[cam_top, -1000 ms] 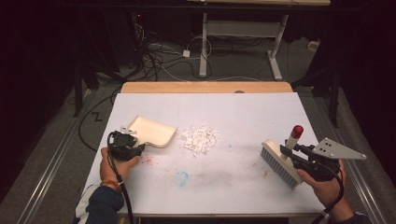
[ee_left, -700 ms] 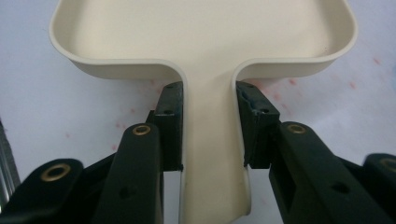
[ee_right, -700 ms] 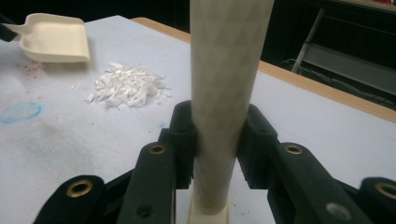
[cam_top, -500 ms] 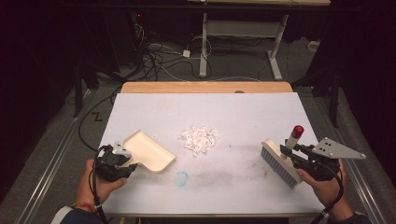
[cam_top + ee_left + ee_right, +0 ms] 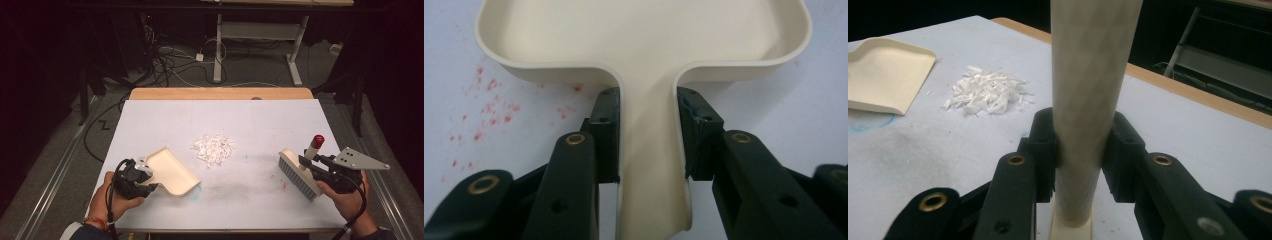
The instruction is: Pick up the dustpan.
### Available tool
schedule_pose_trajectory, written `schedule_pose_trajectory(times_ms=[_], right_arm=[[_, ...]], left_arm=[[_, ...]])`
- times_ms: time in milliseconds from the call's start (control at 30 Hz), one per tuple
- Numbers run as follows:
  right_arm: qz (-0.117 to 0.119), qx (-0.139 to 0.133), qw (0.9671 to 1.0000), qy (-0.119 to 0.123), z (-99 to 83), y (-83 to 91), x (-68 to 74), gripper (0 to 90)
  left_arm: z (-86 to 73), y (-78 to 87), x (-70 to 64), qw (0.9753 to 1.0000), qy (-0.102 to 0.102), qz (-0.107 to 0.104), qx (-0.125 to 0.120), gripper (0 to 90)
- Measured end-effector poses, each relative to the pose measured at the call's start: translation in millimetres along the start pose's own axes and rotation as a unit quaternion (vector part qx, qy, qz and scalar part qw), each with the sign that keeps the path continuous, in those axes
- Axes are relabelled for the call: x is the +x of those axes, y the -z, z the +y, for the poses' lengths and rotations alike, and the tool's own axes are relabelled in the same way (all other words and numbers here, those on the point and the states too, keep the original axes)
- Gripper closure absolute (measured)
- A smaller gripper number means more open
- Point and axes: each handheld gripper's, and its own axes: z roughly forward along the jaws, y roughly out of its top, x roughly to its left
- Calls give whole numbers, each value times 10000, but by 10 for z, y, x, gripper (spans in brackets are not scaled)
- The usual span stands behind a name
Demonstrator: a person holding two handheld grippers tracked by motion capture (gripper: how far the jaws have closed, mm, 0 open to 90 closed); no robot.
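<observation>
Since one second ago, my left tongs (image 5: pixel 141 176) have carried the dustpan (image 5: pixel 171 171) from beside the pile back toward the near-left corner of the counter (image 5: pixel 260 120), and the pan mouth, which pointed to the right, is turned to the lower right; my right tongs (image 5: pixel 306 165) and the brush (image 5: pixel 299 172) hold the same station at the near-right as before. In the left gripper view, both black jaws press against the sides of the cream dustpan handle (image 5: pixel 649 150), so the left tongs (image 5: pixel 649 135) are clamped on the dustpan, with the pan body (image 5: pixel 644 35) extending away over the white surface and red specks (image 5: pixel 484 107) showing to its left. In the right gripper view, the right tongs (image 5: pixel 1080 150) are closed on the pale brush handle (image 5: pixel 1088 100), which stands upright between the jaws. In the high view, the red tip (image 5: pixel 317 140) of that handle rises above the gripper, and the bristle block lies just left of the right hand (image 5: pixel 345 197). The pile of white shreds (image 5: pixel 214 148) sits near the centre of the counter, between the two tools, apart from both. A faint blue mark (image 5: pixel 196 189) lies just beside the dustpan's open edge. The left hand (image 5: pixel 117 197) is at the near edge of the counter.
</observation>
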Motion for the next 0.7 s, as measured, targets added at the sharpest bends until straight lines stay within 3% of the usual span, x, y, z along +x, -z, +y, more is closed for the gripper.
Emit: schedule_pose_trajectory(times_ms=[200, 700], right_arm=[[-15, 22, 10000, -2, 4, 2, 12, 705], [-26, -167, 9999, 6, 230, -247, -75, 706]], left_arm=[[107, -122, 9, 9998, -42, -93, 155, 632], [68, -100, -6, 9995, -41, -145, 264, 631]])
